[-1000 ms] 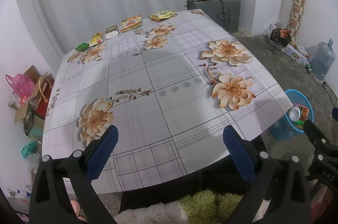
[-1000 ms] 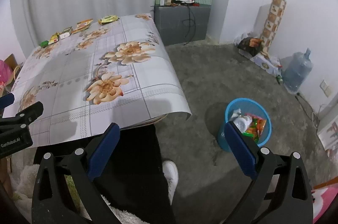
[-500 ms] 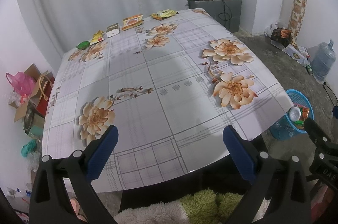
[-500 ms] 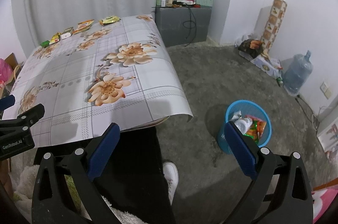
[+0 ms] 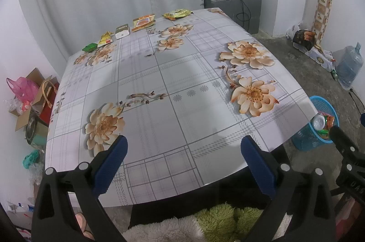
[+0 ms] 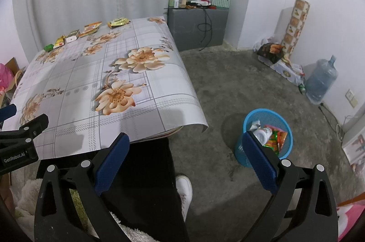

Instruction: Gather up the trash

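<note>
Wrapper (image 5: pixel 143 22) print too small to read

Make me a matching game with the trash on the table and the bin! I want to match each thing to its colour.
Things:
1. bin on the floor
2. small crumpled wrapper at the left end of the row
3. little box in the middle of the row
4. puffy snack bag at the right end of the row

Colours:
A. white
B. yellow-green
C. blue
D. dark green

Right pairs: 1-C, 2-D, 3-A, 4-B
</note>
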A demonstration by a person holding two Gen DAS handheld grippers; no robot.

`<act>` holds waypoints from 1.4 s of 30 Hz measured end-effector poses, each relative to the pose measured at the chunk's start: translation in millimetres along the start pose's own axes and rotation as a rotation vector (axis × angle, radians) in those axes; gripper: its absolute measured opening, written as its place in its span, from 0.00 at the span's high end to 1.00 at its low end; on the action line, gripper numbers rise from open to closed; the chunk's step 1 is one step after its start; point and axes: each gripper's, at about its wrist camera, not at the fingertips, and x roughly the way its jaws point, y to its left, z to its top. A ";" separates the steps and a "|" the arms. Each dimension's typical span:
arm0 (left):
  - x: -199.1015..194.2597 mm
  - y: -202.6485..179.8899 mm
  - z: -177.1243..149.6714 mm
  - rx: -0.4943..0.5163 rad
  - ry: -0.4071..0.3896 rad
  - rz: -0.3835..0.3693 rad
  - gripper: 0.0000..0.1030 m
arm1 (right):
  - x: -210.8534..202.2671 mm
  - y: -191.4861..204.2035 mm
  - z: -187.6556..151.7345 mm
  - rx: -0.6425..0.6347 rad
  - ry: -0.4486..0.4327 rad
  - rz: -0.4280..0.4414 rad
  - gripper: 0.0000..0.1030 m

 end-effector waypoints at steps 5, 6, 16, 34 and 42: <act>0.1 0.2 0.0 0.000 0.000 -0.001 0.06 | -0.2 -0.2 -0.1 -0.001 0.000 0.000 0.08; 0.2 0.0 0.2 0.001 0.000 -0.001 0.05 | -0.1 -0.2 0.2 0.000 0.000 0.001 0.08; -0.3 -0.4 -0.1 0.001 0.002 0.000 0.05 | -1.0 0.0 0.6 0.001 0.000 -0.001 0.08; -0.6 -0.2 -0.2 0.001 0.004 0.001 0.06 | -3.3 1.0 5.0 0.003 -0.004 -0.003 0.08; -0.9 -0.1 0.0 0.003 0.005 0.001 0.06 | -3.1 1.5 4.2 0.005 -0.004 -0.004 0.08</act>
